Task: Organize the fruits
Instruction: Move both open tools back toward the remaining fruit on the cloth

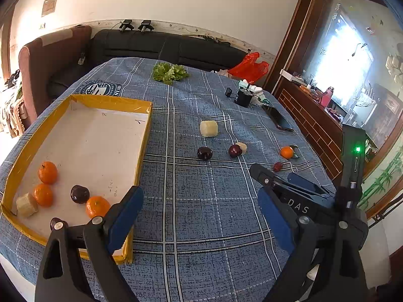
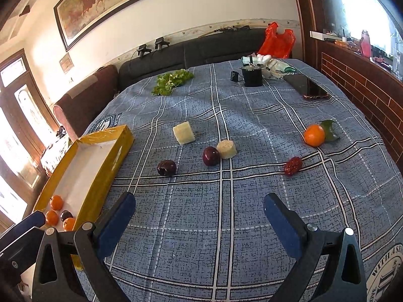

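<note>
both grippers, left & right, hang wide open w/ nothing held over the plaid tablecloth. six fruits sit mid-table, the rest in the yellow tray at the left edge. risk: round plums roll off if nudged.

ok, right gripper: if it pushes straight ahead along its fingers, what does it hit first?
Likely bare tablecloth. The right gripper is open, empty and angled down at the cloth. Beyond that, roughly in line, sits the dark red plum touching a pale chunk; depth is hard to judge through the fisheye.
</note>
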